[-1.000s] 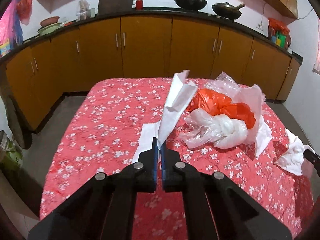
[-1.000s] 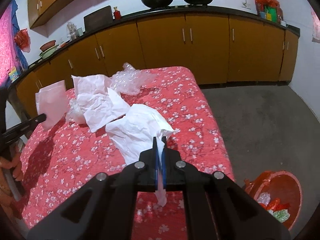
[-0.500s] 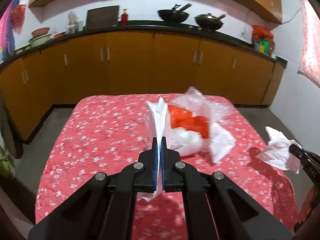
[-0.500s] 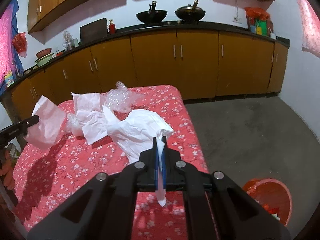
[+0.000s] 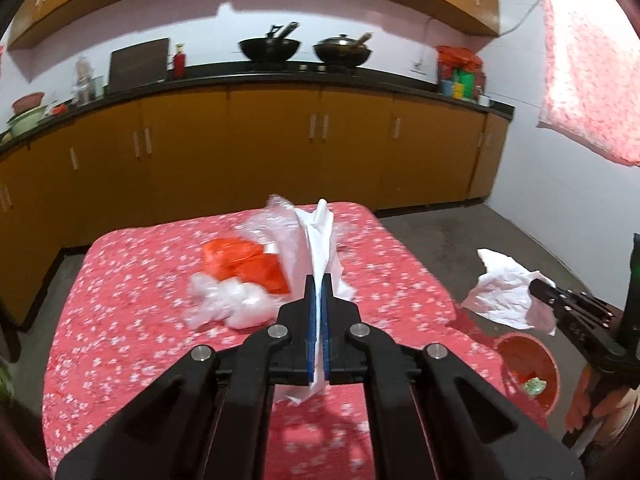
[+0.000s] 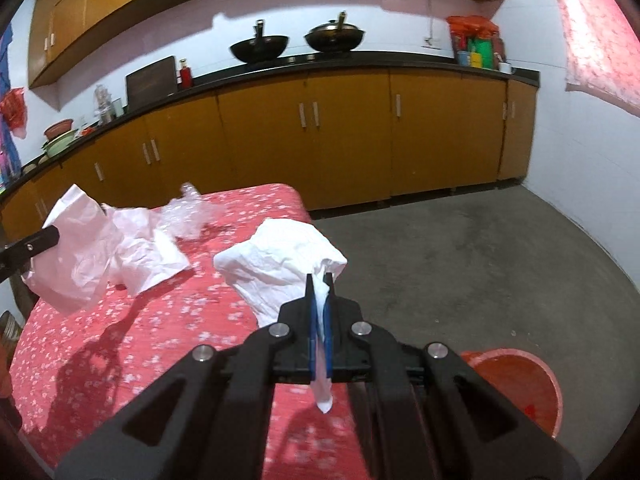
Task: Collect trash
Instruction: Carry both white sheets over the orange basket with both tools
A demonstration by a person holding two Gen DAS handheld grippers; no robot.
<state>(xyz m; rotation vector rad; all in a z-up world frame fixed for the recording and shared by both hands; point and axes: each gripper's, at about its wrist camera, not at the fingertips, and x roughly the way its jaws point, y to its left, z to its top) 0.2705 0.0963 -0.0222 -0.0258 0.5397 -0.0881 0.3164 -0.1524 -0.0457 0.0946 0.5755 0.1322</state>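
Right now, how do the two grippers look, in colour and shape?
Both look alike. The left gripper and the right gripper are matte black with angular linkage arms, joined by round silver pins. Each has two thin flat fingers with blue inner pads. No cables or sleeves show. The right one shows a small green light in the left view.

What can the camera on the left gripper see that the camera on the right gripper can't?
Only the left wrist view shows the crumpled orange plastic bag and the knotted clear plastic bag lying on the table.

Only the right wrist view shows the small red plastic bag hanging on the far left wall.

Both show the red flowered tablecloth, the round orange trash bin on the floor, two black woks on the counter, and each gripper shut on a crumpled white paper: left gripper, right gripper.
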